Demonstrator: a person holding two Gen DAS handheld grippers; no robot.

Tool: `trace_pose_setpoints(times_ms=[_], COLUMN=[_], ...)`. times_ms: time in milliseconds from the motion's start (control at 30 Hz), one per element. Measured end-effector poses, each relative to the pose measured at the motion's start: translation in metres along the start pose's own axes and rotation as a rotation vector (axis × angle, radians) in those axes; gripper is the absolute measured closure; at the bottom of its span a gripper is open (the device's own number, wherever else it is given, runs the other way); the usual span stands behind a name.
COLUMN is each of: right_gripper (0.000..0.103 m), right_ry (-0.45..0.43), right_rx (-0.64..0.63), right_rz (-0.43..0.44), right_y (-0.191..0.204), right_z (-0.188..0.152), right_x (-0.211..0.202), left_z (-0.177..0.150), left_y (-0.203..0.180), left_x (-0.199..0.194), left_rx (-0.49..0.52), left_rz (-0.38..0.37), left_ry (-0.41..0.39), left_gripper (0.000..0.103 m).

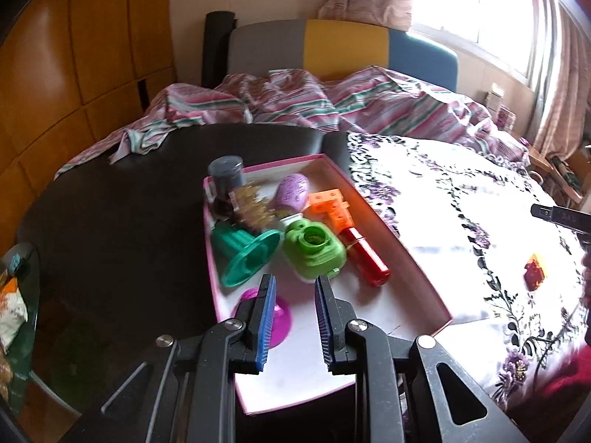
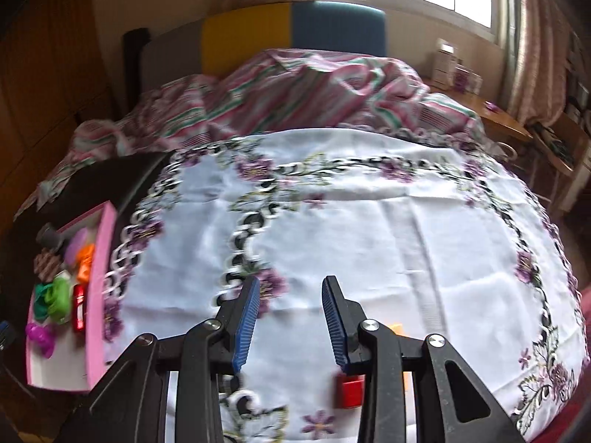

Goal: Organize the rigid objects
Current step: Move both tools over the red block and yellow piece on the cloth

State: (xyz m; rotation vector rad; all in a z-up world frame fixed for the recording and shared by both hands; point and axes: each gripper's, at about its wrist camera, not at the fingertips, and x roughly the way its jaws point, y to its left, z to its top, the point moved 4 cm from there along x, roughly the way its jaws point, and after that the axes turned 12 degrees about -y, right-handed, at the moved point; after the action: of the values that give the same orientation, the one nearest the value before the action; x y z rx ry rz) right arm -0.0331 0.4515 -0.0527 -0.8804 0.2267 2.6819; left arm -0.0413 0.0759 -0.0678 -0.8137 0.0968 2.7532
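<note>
Your left gripper (image 1: 293,288) hangs over the near end of the pink tray (image 1: 417,258), jaws parted by a narrow gap and holding nothing; the green toy (image 1: 314,251) lies just beyond the tips, the purple piece (image 1: 282,317) beside and partly behind the left finger. Your right gripper (image 2: 290,291) is over the flowered cloth (image 2: 369,221), jaws partly open and empty. The red block (image 2: 349,391) lies on the cloth below the right finger, outside the gap, well apart from the tray.
</note>
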Motion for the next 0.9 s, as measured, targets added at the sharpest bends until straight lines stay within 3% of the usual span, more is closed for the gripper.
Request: trace_pose_setpoints(times_ms=[133,200,400,900], right_gripper=[0.068,0.068,0.068,0.068], right_ry=[-0.017,0.015,0.003,0.01], right_rx=[0.126,0.2,0.363,0.516], right_rz=[-0.109,-0.157,-0.147,-0.162], right_y=[-0.049,-0.07,-0.098,-0.126], right_z=[-0.008,-0.011,-0.011,-0.018], right_x=[0.008,0.011,0.003,-0.002], left_z=[0.008,0.01,0.013,0.009], left_y=[-0.021,-0.032,-0.07,-0.151], left_x=[0.003,0.006,0.014,0.04], left_rx=[0.03,0.043,0.095,0.201], left_rz=[-0.036,-0.056,-0.117,-0.253], left_ry=[-0.008,-0.007,0.008,0.073], left_gripper=[0.081,0.081,0.081,0.081])
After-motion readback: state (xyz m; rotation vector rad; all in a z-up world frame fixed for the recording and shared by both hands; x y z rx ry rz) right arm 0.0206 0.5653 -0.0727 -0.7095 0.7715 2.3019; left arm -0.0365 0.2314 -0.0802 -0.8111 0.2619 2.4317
